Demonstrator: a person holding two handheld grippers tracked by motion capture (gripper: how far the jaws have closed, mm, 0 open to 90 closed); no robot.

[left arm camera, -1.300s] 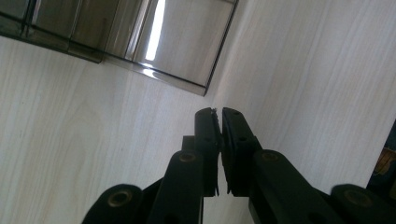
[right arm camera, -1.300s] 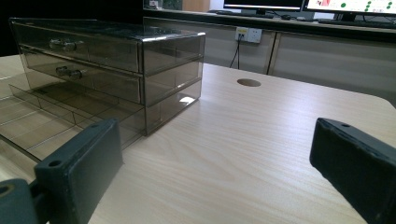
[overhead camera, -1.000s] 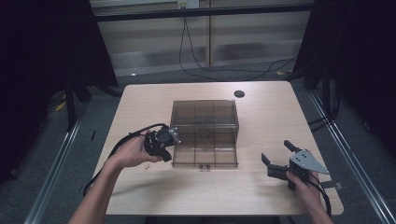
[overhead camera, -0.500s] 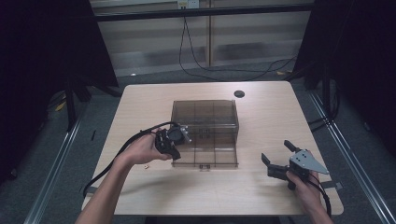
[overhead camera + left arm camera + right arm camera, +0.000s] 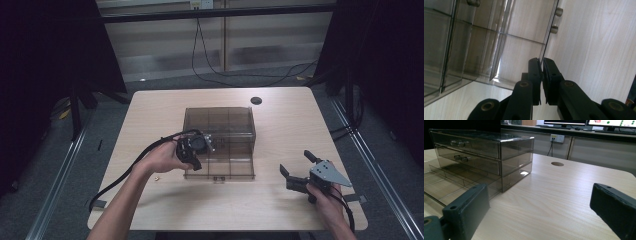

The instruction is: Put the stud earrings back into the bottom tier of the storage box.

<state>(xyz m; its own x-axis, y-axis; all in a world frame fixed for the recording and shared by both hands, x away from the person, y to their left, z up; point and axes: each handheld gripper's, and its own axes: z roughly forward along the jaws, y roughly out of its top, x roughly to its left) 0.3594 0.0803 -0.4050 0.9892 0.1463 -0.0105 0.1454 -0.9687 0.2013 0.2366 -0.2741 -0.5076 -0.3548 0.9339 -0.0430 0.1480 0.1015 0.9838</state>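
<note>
A smoky see-through drawer cabinet (image 5: 219, 120) stands mid-table, its bottom drawer (image 5: 220, 162) pulled out toward me. My left gripper (image 5: 206, 143) hovers above the left part of that drawer, held in a hand. In the left gripper view its jaws point down, and the left gripper (image 5: 541, 60) is shut, with nothing visible between them, just over the drawer's front wall (image 5: 548, 37) with two knobs. My right gripper (image 5: 297, 163) rests at the front right of the table, wide open, apart from the cabinet (image 5: 481, 145). In its own view the right gripper (image 5: 540, 210) holds nothing.
A black round grommet (image 5: 256, 100) sits in the table behind the cabinet. A tiny light object (image 5: 156, 177) lies on the table (image 5: 150, 115) left of the drawer. The left gripper's cable (image 5: 120, 175) trails off the front left edge.
My left gripper has moved right, from beside the drawer's left edge to over the open drawer. The right gripper has stayed put.
</note>
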